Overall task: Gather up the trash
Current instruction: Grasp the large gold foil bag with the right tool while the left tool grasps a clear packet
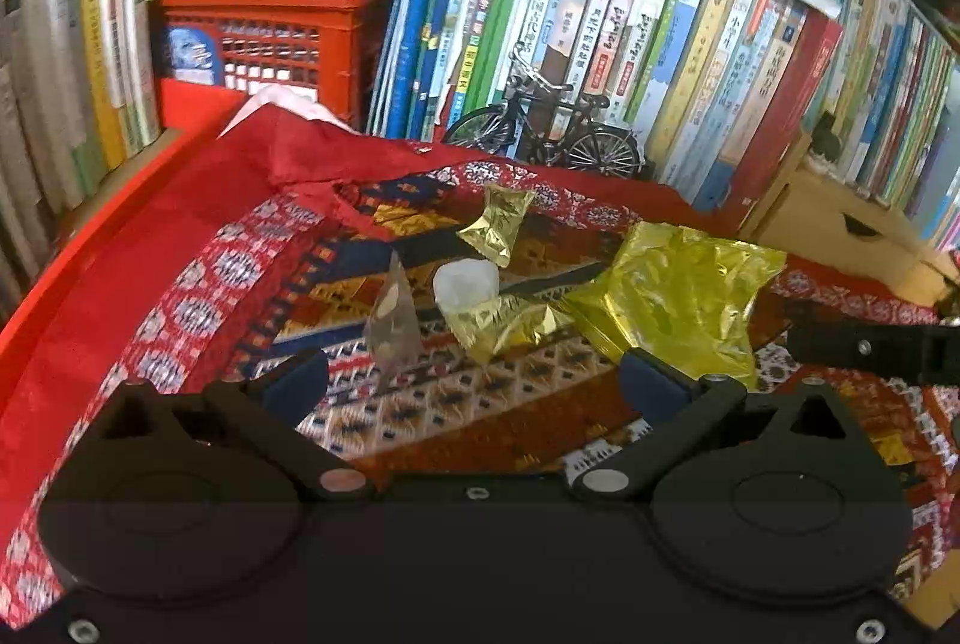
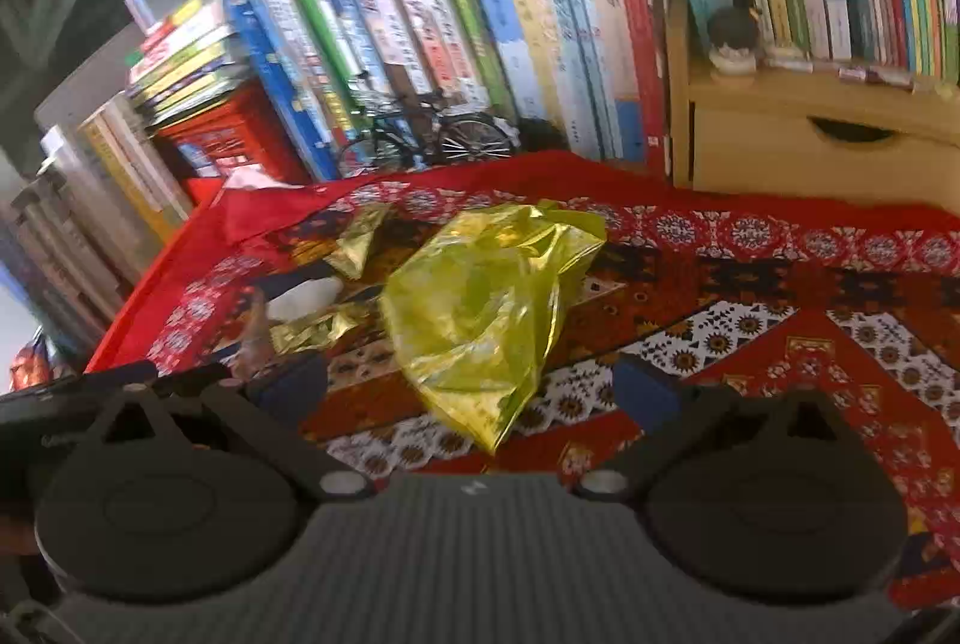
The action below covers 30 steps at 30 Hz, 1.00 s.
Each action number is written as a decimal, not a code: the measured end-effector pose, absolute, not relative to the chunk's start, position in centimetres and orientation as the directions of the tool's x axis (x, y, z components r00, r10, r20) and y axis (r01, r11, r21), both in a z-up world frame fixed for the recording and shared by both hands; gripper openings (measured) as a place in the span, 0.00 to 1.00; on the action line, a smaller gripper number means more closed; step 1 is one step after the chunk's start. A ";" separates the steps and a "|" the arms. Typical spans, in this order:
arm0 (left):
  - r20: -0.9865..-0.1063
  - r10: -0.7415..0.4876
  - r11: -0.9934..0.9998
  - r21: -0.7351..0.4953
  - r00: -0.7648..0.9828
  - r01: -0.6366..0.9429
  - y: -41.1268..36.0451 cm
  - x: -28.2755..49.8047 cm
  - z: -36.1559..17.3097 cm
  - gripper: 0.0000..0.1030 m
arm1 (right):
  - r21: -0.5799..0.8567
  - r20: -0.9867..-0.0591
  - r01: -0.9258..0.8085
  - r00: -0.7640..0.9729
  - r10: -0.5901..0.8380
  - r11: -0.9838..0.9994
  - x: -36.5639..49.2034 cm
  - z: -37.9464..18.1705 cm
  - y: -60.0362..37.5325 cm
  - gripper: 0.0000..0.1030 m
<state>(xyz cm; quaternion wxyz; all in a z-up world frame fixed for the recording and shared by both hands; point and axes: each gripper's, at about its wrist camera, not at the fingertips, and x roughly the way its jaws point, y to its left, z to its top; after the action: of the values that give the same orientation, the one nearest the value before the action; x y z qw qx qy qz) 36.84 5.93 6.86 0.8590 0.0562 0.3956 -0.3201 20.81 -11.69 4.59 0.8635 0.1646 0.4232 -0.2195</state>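
A large crumpled yellow foil bag (image 1: pixel 678 296) (image 2: pixel 480 308) lies on the patterned red cloth (image 1: pixel 198 284) (image 2: pixel 780 338). Beside it lie two small gold wrappers, one nearer (image 1: pixel 504 326) (image 2: pixel 312 329) and one farther back (image 1: pixel 498 221) (image 2: pixel 360 242). A white crumpled piece (image 1: pixel 467 284) (image 2: pixel 303 297) and a clear pointed plastic wrapper (image 1: pixel 393 320) rest by them. My left gripper (image 1: pixel 474 380) is open just short of the nearer gold wrapper. My right gripper (image 2: pixel 474 386) is open with the yellow bag's lower end between its fingers.
Rows of upright books (image 1: pixel 600 20) (image 2: pixel 480 20) line the back. A red plastic crate (image 1: pixel 270 44) under stacked books stands back left. A black model bicycle (image 1: pixel 546 128) (image 2: pixel 420 134) leans on the books. A wooden drawer unit (image 2: pixel 822 146) stands at right.
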 end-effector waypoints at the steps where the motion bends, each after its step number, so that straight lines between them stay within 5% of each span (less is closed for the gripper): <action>1: -0.722 -0.495 0.792 -0.146 0.483 0.593 5.6 37.2 6.5 1.00 | 0.096 -0.807 0.524 0.539 -0.242 0.847 21.1 4.1 -12.1 1.00; 16: -0.718 -0.407 0.822 -0.018 0.564 0.570 6.1 42.3 2.7 0.97 | 0.125 -0.829 0.548 0.515 -0.216 0.827 21.2 0.7 -14.9 1.00; 21: -0.715 -0.439 0.807 -0.047 0.545 0.588 6.0 42.7 2.1 0.59 | 0.148 -0.800 0.556 0.553 -0.231 0.818 22.0 -0.1 -15.9 1.00; 30: -0.733 -0.457 0.800 -0.092 0.504 0.592 5.7 43.4 1.2 0.23 | 0.266 -0.773 0.535 0.615 -0.153 0.802 25.5 -2.7 -17.8 0.94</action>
<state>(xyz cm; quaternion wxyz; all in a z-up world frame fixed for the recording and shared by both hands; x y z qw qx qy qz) 43.39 5.75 1.15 0.8630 0.0857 0.3942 -0.3041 25.50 -17.75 -2.72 0.8649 0.2439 0.3909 -0.1990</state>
